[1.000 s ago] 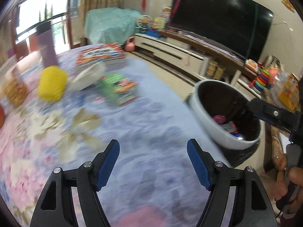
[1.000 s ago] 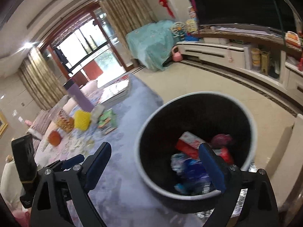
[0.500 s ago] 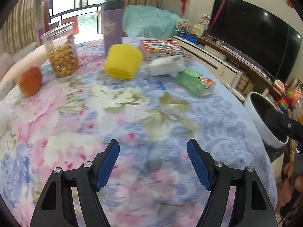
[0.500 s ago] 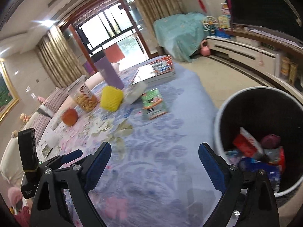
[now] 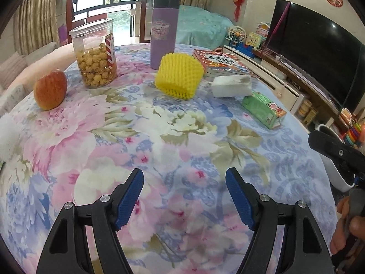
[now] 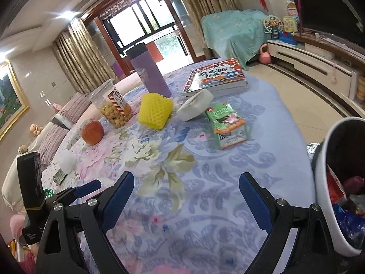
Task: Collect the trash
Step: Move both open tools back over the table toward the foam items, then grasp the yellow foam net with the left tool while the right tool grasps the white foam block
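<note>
Two hand-held grippers hover over a round table covered by a floral tablecloth in pink, blue and cream. The left gripper has its blue-padded fingers spread wide with nothing between them; the right gripper is likewise spread and empty. On the cloth, away from both grippers, lie the likely trash items: a yellow foam fruit net, a crumpled white wrapper or tissue pack just beside it, and a green carton lying on its side nearer the table's right edge. Behind them stand a clear plastic jar of golden snack balls with a red-and-white striped label, a purple tumbler with a dark lid, and a red apple; a colourful children's book lies flat at the far side. At the left edge of the left view a white fluffy object is cut off and hard to identify. A white trash bin with a black liner sits off the table's right side; only part shows in the right view, holding red and blue packaging that is blurred. In the left view the bin is mostly hidden behind the right gripper's black body, with the person's fingers visible at the frame edge.
</note>
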`<state>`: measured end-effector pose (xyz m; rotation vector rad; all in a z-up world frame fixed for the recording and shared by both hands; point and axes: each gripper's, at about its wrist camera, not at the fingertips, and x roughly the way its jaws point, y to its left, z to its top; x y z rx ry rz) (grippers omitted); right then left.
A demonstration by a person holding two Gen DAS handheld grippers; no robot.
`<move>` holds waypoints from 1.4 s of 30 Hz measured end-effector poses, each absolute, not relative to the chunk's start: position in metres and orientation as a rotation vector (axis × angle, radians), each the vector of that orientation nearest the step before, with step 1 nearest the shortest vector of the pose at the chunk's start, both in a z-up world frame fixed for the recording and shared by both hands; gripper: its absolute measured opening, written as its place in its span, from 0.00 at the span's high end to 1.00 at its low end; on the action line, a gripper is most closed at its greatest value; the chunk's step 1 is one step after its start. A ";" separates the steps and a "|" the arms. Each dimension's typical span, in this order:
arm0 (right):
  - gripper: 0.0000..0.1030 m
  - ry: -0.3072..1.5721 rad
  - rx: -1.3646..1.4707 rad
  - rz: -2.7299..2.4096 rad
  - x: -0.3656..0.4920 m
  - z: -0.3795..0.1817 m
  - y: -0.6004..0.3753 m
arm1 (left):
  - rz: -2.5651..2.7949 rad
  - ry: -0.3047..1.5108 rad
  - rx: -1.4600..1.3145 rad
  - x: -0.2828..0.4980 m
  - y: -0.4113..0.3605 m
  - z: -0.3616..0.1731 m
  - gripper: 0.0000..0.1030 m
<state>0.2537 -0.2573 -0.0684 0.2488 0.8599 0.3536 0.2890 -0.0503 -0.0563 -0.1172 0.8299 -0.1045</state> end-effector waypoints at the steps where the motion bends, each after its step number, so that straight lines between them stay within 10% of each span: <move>1: 0.08 0.861 0.248 0.356 0.257 -0.068 -0.255 | -0.102 0.831 -0.118 0.293 -0.049 -0.056 0.28; 36: 0.10 0.894 0.135 0.376 0.399 -0.090 -0.228 | -0.092 0.820 -0.054 0.465 -0.042 -0.067 0.28; 40: 0.28 0.890 0.106 0.381 0.402 -0.091 -0.225 | -0.094 0.809 0.000 0.477 -0.049 -0.072 0.31; 42: 0.46 0.910 0.093 0.389 0.405 -0.095 -0.223 | -0.106 0.815 0.018 0.482 -0.053 -0.076 0.53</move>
